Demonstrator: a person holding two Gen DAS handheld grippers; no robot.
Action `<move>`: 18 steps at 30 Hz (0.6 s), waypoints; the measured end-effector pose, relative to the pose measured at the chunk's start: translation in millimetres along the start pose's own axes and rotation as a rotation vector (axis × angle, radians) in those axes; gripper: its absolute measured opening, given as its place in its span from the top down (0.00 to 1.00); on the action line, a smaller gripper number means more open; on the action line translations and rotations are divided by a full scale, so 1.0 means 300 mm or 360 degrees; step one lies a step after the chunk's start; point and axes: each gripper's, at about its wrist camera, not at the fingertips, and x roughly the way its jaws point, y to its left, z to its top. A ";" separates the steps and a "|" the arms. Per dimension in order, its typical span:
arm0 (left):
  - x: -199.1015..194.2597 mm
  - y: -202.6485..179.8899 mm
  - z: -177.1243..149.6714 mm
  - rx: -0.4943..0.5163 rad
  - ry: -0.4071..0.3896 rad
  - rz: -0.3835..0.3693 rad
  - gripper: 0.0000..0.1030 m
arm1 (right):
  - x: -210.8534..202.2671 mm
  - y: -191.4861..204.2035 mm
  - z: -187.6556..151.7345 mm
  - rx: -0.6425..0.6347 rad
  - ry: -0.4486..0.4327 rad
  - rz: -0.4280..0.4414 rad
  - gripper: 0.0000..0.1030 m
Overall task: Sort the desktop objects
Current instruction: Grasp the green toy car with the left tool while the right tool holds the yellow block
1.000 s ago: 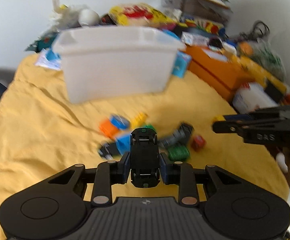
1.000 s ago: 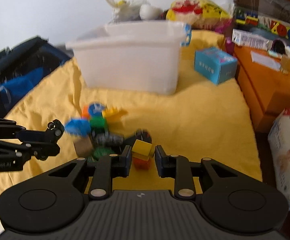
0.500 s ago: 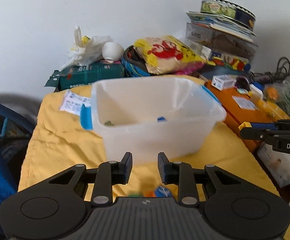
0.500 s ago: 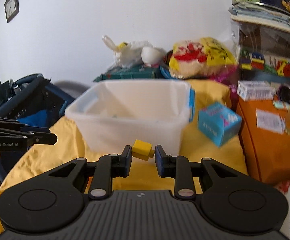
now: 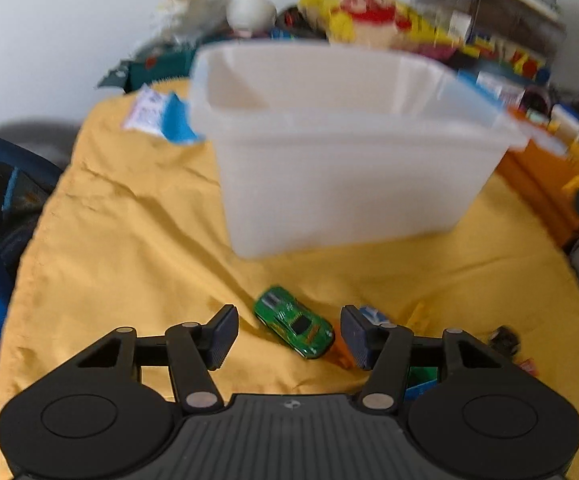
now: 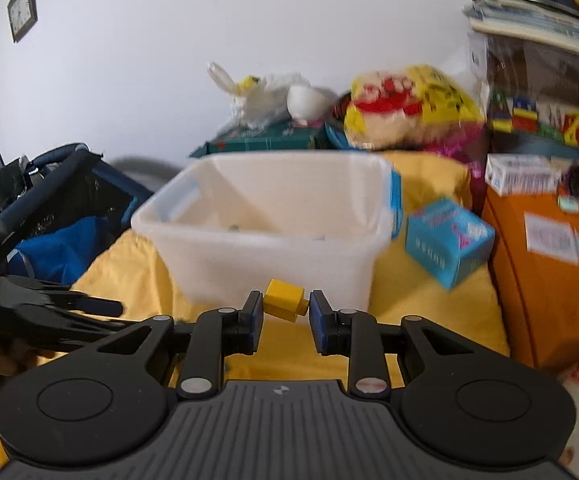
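A white plastic bin (image 5: 341, 168) stands on the yellow cloth (image 5: 129, 248); it also shows in the right wrist view (image 6: 273, 224). My left gripper (image 5: 289, 336) is open and empty, low over the cloth, with a green toy car (image 5: 295, 322) lying between its fingers. Other small toys (image 5: 421, 316) lie to its right, partly hidden by the right finger. My right gripper (image 6: 286, 314) is shut on a yellow block (image 6: 284, 305) and holds it in the air just in front of the bin's near wall.
A blue box (image 6: 447, 240) lies right of the bin. An orange box (image 6: 549, 280) stands at the right edge. Bags, books and boxes (image 6: 409, 108) pile up behind the bin. A dark blue bag (image 6: 49, 216) sits off the cloth's left side.
My left gripper let go of the black toy car at the bin, then opened wide and dropped back down over the green car. My right gripper lifted the yellow block up to the bin.
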 end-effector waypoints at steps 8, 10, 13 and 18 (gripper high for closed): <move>0.144 -0.027 0.009 -0.0106 0.0030 0.0075 0.54 | -0.030 -0.004 -0.065 0.0027 0.0058 -0.0033 0.72; 0.138 -0.024 0.006 -0.0076 0.0009 0.0086 0.62 | -0.040 -0.007 -0.071 0.0026 0.0055 -0.0043 0.72; 0.114 -0.012 -0.006 -0.0043 -0.0018 0.0088 0.76 | -0.049 -0.021 -0.076 0.0042 0.0047 -0.0054 0.72; 0.087 -0.009 -0.027 0.0037 -0.0029 0.0124 0.71 | -0.048 -0.027 -0.077 0.0052 0.0040 -0.0047 0.72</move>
